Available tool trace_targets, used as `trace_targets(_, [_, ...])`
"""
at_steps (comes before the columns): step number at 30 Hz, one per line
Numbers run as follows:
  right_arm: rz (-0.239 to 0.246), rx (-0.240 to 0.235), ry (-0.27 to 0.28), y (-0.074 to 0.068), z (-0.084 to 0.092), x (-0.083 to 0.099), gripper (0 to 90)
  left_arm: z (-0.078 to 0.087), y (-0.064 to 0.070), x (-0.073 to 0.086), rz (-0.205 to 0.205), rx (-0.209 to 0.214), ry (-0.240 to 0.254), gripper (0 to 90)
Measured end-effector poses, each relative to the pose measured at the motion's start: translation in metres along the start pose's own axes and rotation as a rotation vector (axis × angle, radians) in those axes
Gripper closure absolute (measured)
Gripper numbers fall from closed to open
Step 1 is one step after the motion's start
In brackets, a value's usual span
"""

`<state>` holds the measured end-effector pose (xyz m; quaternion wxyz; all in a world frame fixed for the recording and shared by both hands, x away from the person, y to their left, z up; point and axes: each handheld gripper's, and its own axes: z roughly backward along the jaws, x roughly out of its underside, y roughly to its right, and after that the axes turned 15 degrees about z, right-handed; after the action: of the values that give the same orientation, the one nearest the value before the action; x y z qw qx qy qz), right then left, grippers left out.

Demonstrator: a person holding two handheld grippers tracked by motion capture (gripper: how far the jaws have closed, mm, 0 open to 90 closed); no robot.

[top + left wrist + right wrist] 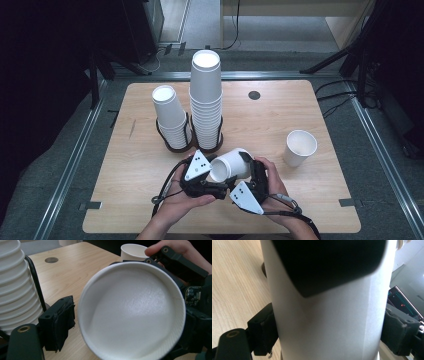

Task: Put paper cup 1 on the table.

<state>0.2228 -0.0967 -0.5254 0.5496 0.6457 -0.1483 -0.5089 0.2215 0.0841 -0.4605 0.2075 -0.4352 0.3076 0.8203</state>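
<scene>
cup (pixel 231 163): we see it on its side above the table (pixel 300 200), mouth toward the left gripper (pixel 212 172) | right gripper (pixel 250 172): clenched on the cup's wall, both pads pressing | left gripper: one jaw stands clear of the rim, the other hidden behind the cup, so we judge it released | cup's base: cut off in right gripper view

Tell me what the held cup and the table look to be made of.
Held cup: likely paper, matte white, with a rolled rim and a faintly grainy inside in the left gripper view. Table: pale wood or wood-look laminate; straight grain lines and soft sheen. Which of the two, I can't tell.
</scene>
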Motion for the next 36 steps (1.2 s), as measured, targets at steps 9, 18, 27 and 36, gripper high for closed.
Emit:
trace_targets(9, [0.019,-0.007,0.016,-0.002,0.0,-0.001,14.0,0.0,0.003,0.001,-0.013,-0.014,-0.008,18.8])
trace_targets(18, [0.016,-0.003,0.019,-0.001,0.001,-0.001,12.3,0.001,0.003,0.002,-0.013,-0.014,0.003,21.0])
trace_targets(27, [-0.047,-0.018,-0.002,0.004,0.0,0.0,1.7,0.001,-0.003,0.002,0.013,0.004,0.003,22.3])
trace_targets(36, [-0.076,-0.014,0.011,0.008,0.009,-0.006,0.1,0.002,-0.012,0.002,0.038,-0.039,0.04,22.4])
